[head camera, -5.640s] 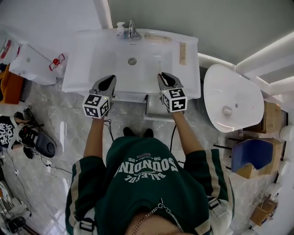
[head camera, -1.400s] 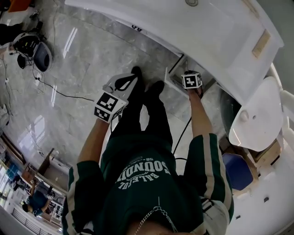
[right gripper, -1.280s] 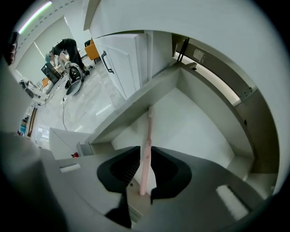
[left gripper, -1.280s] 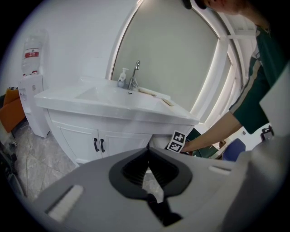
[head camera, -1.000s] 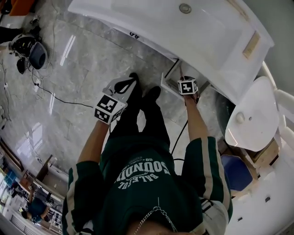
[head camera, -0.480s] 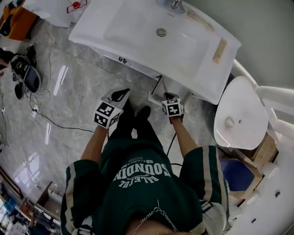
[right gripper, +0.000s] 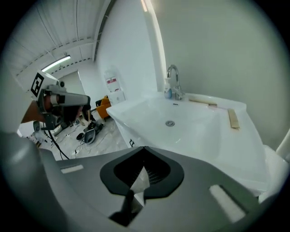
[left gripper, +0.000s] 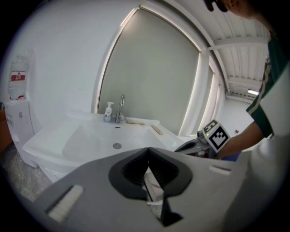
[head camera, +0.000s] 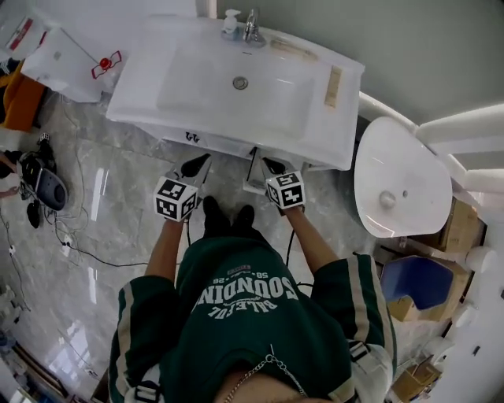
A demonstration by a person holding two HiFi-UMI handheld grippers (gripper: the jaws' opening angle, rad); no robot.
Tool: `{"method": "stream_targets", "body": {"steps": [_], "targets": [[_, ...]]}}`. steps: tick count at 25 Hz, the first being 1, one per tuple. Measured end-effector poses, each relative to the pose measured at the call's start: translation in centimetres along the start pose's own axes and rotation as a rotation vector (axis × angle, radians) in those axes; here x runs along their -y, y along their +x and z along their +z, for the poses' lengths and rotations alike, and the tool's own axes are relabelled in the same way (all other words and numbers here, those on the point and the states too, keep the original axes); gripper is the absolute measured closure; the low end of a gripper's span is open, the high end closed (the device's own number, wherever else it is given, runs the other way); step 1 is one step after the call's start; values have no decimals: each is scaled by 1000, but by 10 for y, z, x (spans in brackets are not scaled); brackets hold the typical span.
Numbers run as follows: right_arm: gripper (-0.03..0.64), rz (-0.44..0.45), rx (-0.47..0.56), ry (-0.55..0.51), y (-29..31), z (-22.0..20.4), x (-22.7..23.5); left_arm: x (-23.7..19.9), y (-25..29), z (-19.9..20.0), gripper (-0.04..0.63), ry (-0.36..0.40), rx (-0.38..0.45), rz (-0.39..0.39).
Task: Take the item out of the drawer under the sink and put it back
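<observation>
Green sweatshirt lettered "SOUNDIN"; left hand-held gripper, right hand-held gripper closed.

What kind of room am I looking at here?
A bathroom, though possibly a showroom or mock-up rather than a home. It has a white washbasin with a faucet, a toilet beside it and a polished marble-look floor, but cardboard boxes sit nearby.

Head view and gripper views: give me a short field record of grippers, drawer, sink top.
left gripper: jaws together, at the sink front
right gripper: jaws together, above the drawer
held item: cannot tell
drawer: appears pulled out under the sink
sink top: faucet, soap bottle, wooden strip
</observation>
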State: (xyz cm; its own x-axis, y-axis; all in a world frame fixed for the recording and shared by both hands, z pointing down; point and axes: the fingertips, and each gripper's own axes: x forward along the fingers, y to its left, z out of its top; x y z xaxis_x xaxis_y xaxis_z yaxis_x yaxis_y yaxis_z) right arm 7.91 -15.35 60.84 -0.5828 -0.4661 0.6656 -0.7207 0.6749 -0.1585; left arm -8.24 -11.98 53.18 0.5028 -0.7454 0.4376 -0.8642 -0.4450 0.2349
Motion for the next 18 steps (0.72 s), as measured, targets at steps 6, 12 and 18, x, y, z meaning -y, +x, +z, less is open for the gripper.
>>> {"method": "stream_targets", "body": {"steps": [6, 12, 18], "targets": [[614, -52, 203, 22, -34, 80, 6, -15, 1, 54, 546, 60, 76, -6], [614, -104, 388, -14, -74, 152, 15, -29, 0, 105, 545, 110, 153, -4], [615, -161, 551, 6, -108, 196, 21, -34, -5, 132, 546, 143, 200, -13]]}}
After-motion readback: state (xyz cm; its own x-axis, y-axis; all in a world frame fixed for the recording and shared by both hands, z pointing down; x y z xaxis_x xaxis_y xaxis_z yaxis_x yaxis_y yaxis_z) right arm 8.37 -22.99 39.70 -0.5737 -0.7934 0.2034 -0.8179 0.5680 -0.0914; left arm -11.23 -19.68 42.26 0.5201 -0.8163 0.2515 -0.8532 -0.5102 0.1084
